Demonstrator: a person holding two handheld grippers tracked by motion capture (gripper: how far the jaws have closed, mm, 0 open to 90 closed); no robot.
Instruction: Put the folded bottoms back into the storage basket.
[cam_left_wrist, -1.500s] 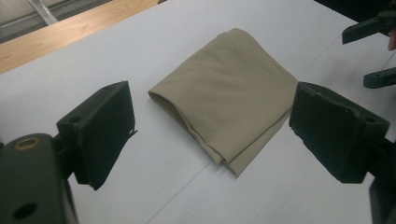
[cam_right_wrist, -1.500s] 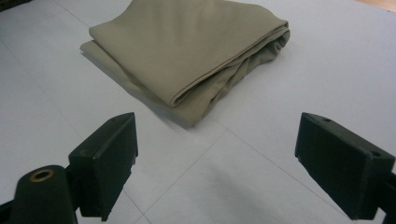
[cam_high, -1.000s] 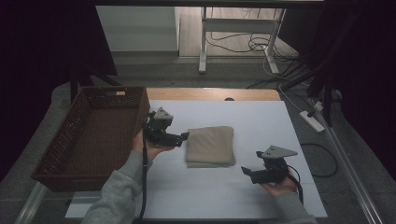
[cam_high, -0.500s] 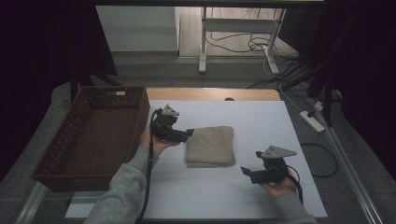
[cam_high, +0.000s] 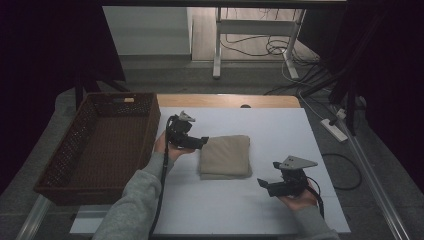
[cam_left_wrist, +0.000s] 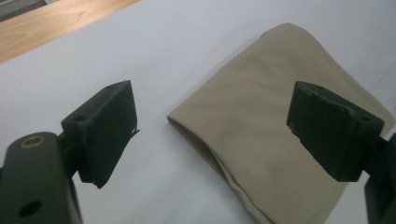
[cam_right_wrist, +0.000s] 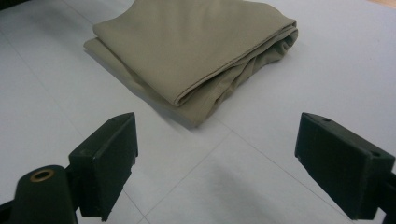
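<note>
Dark brown woven wicker basket (cam_high: 60, 165) at left of white surface (cam_high: 280, 125). My left gripper (cam_high: 199, 142), jaws open, reaches folded beige cloth (cam_high: 225, 156) at centre. I should straddle its folded corner squarely. Right gripper (cam_high: 264, 184) waits near, open.

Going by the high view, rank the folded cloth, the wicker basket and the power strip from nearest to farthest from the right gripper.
From the right gripper:
1. Folded cloth, just up-left at the table's middle.
2. Power strip, on the floor off the table's right edge.
3. Wicker basket, far left.
</note>
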